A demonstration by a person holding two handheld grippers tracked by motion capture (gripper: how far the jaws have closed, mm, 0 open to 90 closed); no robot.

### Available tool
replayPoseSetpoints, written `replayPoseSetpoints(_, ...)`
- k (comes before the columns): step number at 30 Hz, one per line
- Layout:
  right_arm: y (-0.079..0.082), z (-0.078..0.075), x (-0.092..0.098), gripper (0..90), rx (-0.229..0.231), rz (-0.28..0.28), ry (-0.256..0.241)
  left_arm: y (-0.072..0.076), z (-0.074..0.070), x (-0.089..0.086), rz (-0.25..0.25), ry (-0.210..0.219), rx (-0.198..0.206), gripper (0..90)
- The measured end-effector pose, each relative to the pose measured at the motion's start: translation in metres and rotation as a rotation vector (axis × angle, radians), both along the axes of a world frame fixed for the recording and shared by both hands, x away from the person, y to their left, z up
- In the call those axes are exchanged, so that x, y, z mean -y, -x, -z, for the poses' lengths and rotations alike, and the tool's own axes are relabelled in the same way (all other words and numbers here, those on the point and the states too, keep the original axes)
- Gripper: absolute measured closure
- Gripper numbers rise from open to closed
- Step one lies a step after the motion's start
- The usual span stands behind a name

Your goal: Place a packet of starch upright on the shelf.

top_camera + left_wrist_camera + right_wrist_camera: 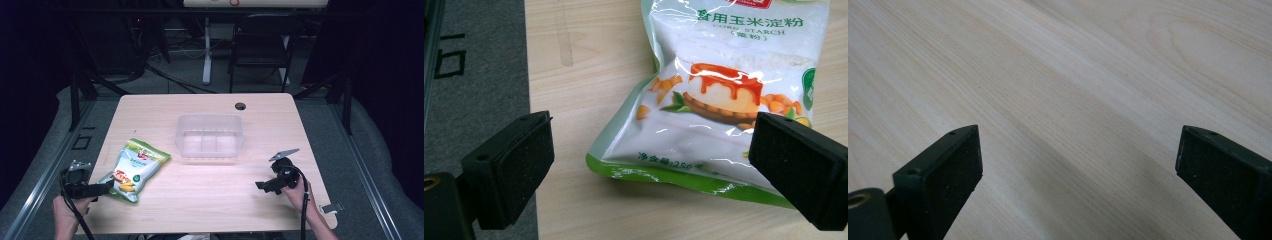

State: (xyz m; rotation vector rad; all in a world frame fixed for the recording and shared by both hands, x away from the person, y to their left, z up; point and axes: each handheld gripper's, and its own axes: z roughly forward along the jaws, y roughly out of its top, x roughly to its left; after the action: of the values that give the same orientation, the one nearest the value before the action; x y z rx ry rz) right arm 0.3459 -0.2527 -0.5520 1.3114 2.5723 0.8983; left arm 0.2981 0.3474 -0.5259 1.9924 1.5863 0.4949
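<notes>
the corn starch bag [734, 95] is a soft, glossy pouch, white in the middle with a green border, printed with a custard dessert under red sauce, corn kernels and the words "corn starch" below a line of chinese characters. its plastic catches the light and shows creases. it lies flat near the left front part of the bench [210, 200], tilted so that its bottom seam points toward the left gripper [102, 190]. that gripper's jaws stand wide apart and hold nothing; in the left gripper view they frame the bag's lower edge, 1 jaw over the bench edge and the other just over the bag's corner, though whether it touches the film is hard to tell.

the right gripper [265, 186] hangs over the right front of the bench, well apart from the bag, its jaws also spread open over bare wood.

the bench is pale wood with fine grain and a round cable hole [240, 106] near its far edge. a clear plastic container [209, 136] with 3 compartments sits near the middle. grey floor surrounds the bench, and a dark folding chair [260, 42] stands beyond it in a dim room.
</notes>
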Motion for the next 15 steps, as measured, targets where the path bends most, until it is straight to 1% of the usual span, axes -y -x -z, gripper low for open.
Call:
replayPoseSetpoints(2, 0.000, 0.001, 0.000, 4.3, 0.000, 0.003, 0.002, -0.002, 0.000, 0.001, 0.002, 0.008, 0.002, 4.9)
replayPoseSetpoints(3, 0.000, 0.001, 0.001, 4.2, -0.004, -0.003, 0.000, -0.003, 0.000, 0.001, 0.012, 0.011, -0.004, 4.9)
replayPoseSetpoints(4, 0.000, 0.001, 0.002, 4.3, -0.008, -0.002, 0.009, -0.003, 0.001, 0.002, 0.015, 0.018, -0.004, 4.8)
replayPoseSetpoints(5, 0.000, 0.001, 0.002, 4.3, -0.008, -0.002, 0.009, -0.003, 0.001, 0.002, 0.015, 0.018, -0.004, 4.6)
replayPoseSetpoints(7, 0.001, 0.001, 0.002, 4.3, -0.005, 0.008, 0.001, -0.005, 0.001, 0.004, 0.030, 0.019, -0.005, 4.5)
replayPoseSetpoints(8, 0.001, 0.001, 0.001, 4.2, -0.003, 0.003, 0.011, -0.005, 0.001, 0.005, 0.030, 0.018, -0.002, 4.3)
replayPoseSetpoints(11, 0.002, 0.001, 0.001, 4.2, 0.000, 0.004, 0.003, -0.005, -0.001, 0.004, 0.034, 0.030, -0.002, 3.9)
replayPoseSetpoints(12, 0.002, 0.000, 0.002, 4.3, 0.002, 0.004, 0.009, -0.007, -0.003, 0.004, 0.047, 0.050, -0.027, 3.6)
replayPoseSetpoints(13, 0.002, 0.000, 0.002, 4.3, 0.003, 0.006, 0.007, -0.009, -0.003, 0.005, 0.043, 0.059, -0.031, 2.0)
replayPoseSetpoints(15, 0.002, 0.000, 0.001, 4.3, 0.001, 0.006, 0.004, -0.011, -0.007, 0.007, 0.064, 0.056, -0.037, 0.7)
